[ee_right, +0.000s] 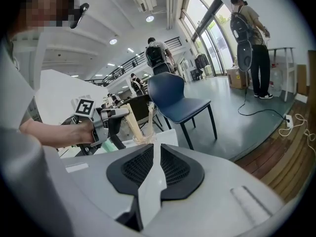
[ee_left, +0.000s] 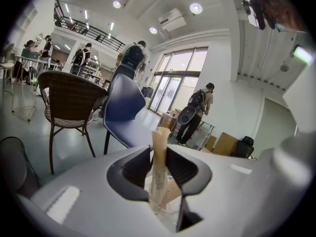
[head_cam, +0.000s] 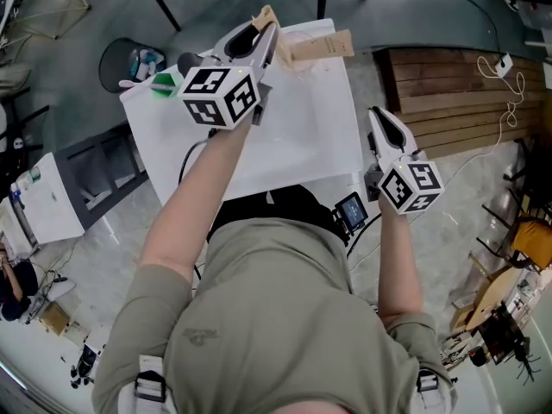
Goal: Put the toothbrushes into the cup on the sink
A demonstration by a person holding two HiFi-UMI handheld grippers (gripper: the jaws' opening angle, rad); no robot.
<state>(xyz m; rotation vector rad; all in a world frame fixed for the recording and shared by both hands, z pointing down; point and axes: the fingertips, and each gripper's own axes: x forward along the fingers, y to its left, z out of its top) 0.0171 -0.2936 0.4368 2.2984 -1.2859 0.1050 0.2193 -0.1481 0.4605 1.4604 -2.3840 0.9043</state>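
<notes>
Tan paper-wrapped toothbrush (ee_left: 159, 152) in clear cup (ee_left: 164, 209)

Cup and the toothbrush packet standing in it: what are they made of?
The cup looks like clear, shiny plastic, or maybe glass: you can see the packet right through its wall. The toothbrush packet looks like dull tan paper or thin card with small print on it. The brush inside is hidden, so its material cannot be told.

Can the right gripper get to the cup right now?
Likely yes: the cup stands straight ahead of the right gripper across bare sink, though the left gripper crowds its top with a toothbrush.
</notes>
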